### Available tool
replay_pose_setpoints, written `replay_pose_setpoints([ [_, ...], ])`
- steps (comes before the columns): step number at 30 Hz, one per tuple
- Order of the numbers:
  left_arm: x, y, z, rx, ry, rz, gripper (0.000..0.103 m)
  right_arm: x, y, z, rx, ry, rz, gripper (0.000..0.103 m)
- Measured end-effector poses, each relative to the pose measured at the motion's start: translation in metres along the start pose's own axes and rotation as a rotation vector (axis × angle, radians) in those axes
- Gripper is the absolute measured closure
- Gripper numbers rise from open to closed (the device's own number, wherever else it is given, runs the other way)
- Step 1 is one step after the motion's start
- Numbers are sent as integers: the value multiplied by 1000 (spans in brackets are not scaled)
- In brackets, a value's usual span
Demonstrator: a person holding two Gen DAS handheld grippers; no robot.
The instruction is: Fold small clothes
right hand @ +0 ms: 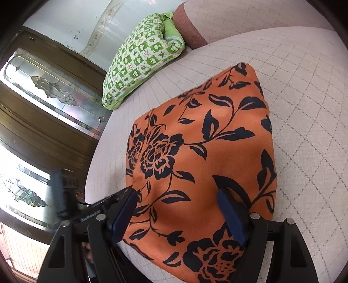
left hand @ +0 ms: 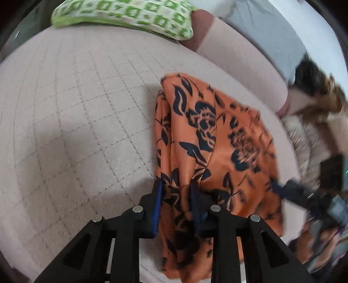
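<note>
The orange floral cloth (right hand: 206, 156) lies on the quilted bed cover (right hand: 304, 91); the left gripper (left hand: 177, 206) pinches its gathered edge, while the right gripper (right hand: 180, 215) hovers wide open above it, holding nothing.

The left gripper (left hand: 177, 193) reaches over a beige quilted sofa seat (left hand: 76, 113), its blue-padded fingers (left hand: 157, 202) set a little apart with a bunched edge of an orange cloth with dark floral print (left hand: 208, 135) between them. Whether the pads press the fabric cannot be told. The cloth runs from the fingers away across the seat, folded along its left edge. To the right, blurred, the right gripper (left hand: 291, 189) is at the cloth's right edge. A green-and-white patterned pillow (left hand: 130, 15) lies at the far end of the seat. A striped furry thing (left hand: 308, 135) lies at the right edge, too blurred to name.
</note>
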State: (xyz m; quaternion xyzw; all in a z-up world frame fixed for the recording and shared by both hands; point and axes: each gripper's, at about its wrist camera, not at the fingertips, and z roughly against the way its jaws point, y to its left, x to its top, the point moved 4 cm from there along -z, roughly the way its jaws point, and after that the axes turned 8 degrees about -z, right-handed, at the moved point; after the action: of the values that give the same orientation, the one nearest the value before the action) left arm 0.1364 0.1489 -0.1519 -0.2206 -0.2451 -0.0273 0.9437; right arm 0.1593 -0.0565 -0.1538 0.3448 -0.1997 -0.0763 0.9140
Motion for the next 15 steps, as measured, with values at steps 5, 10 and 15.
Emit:
replay_pose_setpoints([
  [5, 8, -15, 34, -20, -123, -43, 29, -4, 4, 38, 31, -84, -6, 24],
  [10, 3, 4, 22, -52, -81, 26, 27, 0, -29, 53, -20, -123, -79, 20],
  [15, 7, 2, 3, -36, -26, 13, 27, 17, -67, 36, 23, -96, -232, 20],
])
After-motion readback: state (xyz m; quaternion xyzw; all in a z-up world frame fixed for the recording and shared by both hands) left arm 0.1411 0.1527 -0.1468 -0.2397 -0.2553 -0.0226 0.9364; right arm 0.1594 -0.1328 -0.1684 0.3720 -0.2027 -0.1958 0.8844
